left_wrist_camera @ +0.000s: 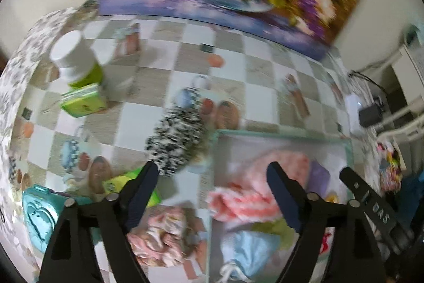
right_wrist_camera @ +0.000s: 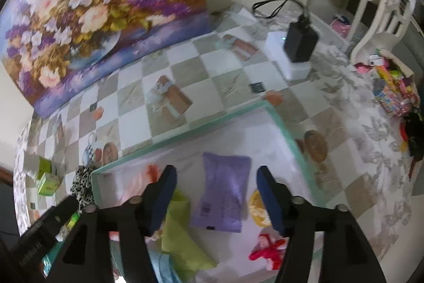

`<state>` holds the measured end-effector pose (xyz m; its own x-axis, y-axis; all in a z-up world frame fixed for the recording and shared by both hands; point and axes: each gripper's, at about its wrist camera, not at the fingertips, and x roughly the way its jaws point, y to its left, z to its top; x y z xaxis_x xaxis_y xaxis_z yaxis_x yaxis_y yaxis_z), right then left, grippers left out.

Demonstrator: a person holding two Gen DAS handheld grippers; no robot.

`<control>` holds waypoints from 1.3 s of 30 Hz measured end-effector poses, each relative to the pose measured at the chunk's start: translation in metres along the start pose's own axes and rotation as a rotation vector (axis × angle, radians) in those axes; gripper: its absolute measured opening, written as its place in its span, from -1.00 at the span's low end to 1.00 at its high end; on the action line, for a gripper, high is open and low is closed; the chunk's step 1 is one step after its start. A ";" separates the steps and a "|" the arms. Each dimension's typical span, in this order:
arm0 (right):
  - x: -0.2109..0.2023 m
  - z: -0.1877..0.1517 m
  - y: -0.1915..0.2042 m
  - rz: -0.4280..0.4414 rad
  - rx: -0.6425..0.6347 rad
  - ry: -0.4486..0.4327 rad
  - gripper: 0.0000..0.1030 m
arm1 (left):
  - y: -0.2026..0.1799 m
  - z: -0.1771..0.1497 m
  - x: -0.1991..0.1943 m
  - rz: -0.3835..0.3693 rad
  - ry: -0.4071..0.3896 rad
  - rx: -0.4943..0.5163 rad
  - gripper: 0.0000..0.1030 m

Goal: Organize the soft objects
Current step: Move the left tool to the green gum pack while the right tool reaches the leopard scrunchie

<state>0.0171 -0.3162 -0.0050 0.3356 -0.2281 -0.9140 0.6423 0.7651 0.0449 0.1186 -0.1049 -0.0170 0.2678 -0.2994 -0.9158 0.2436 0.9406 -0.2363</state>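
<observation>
Nearest the lens, the left gripper [left_wrist_camera: 212, 182] has its dark blue fingers [left_wrist_camera: 285, 198] spread wide with nothing between them, straddling the near-left rim of the shallow white tray with a mint-green edge [left_wrist_camera: 278, 134]; the right gripper [right_wrist_camera: 214, 190] likewise stands with fingers apart and empty, above the tray's middle. Inside the tray [right_wrist_camera: 185, 135] lie a flat lilac pouch [right_wrist_camera: 222, 195], its long axis running from the near side toward the tray's far rim, a lime-green cloth [right_wrist_camera: 182, 238] to its left, a small red plush figure [right_wrist_camera: 267, 247] at the near right, a yellow soft piece [right_wrist_camera: 258, 208], a pink-and-white knitted piece [left_wrist_camera: 254, 192] and a pale blue drawstring bag [left_wrist_camera: 249, 251]. Just outside the tray's left rim lies a black-and-white fluffy speckled item [left_wrist_camera: 175, 142], elongated and slanting away from the tray. A crumpled pink patterned cloth [left_wrist_camera: 159, 235] sits left of the tray's near corner. Everything rests on a checked grey-and-white oilcloth table [left_wrist_camera: 185, 49]; beyond the tray a large flower painting [right_wrist_camera: 100, 7] leans on the cream wall
</observation>
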 end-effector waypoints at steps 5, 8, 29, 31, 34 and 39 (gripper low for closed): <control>0.004 -0.005 0.010 -0.001 -0.026 -0.013 1.00 | 0.021 0.004 -0.002 0.030 -0.038 -0.046 0.90; 0.003 -0.004 0.013 0.002 -0.034 -0.027 1.00 | 0.035 0.008 -0.006 0.033 -0.056 -0.078 0.91; -0.006 -0.010 0.063 0.062 -0.132 -0.062 1.00 | 0.147 0.028 -0.055 0.237 -0.274 -0.232 0.91; -0.006 -0.013 0.077 0.077 -0.162 -0.063 1.00 | 0.150 0.028 -0.058 0.255 -0.290 -0.229 0.91; -0.007 -0.020 0.097 0.109 -0.207 -0.060 1.00 | 0.155 0.028 -0.062 0.274 -0.308 -0.235 0.91; -0.006 -0.030 0.127 0.195 -0.261 -0.041 1.00 | 0.161 0.028 -0.059 0.242 -0.287 -0.252 0.91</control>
<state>0.0759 -0.1993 -0.0057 0.4659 -0.0827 -0.8810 0.3669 0.9240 0.1073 0.1681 0.0602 0.0080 0.5457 -0.0647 -0.8355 -0.0831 0.9879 -0.1308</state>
